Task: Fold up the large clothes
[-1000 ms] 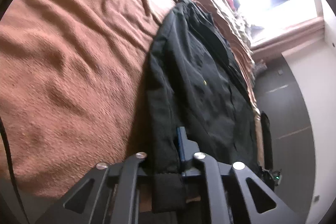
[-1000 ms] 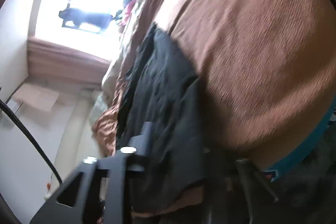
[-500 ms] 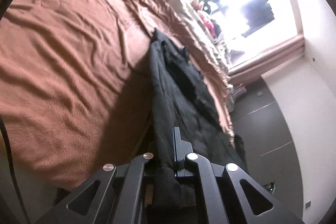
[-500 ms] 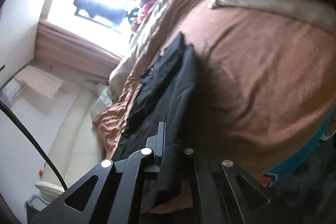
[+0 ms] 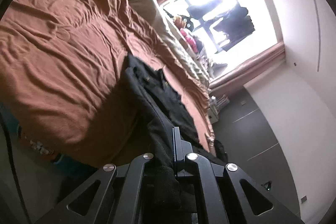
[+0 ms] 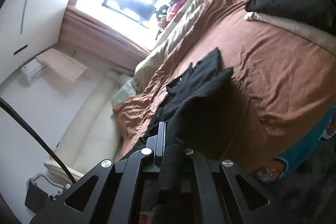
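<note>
One large black garment [image 5: 159, 102], a dark jacket-like piece of soft fabric, ran straight ahead of both hand-held grippers, its long axis pointing away from them toward the bright window [image 5: 220, 14]. Its near hem was lifted off the bed and its far end lay on the rust-brown bedspread [image 5: 63, 51] well ahead.

At the near end, the left gripper [image 5: 171, 152] was clamped tight on one corner of the hem, a fold of black cloth bunched between its dark fingers and hanging down behind them. The right gripper [image 6: 168, 144] was likewise pinched hard on the other corner, with a strip of the same cloth [image 6: 199, 85] trailing down through its jaws. Neither hand looked nearer than the other; each held its own end of the hem, so the cloth stretched out ahead of both.

My judgement is that the coming move turns on that axis: with the free part lying ahead, carrying the held hem forward over it would lay the garment double across its length. The slack sag between the corners could let the fold land crooked.

Beyond the garment, a beige quilt [image 6: 180, 20] lay bunched along the far edge of the bed, below the window. No container with clear contents showed; a dark bin-like shape sat low to the left of the right gripper, its inside hidden.
</note>
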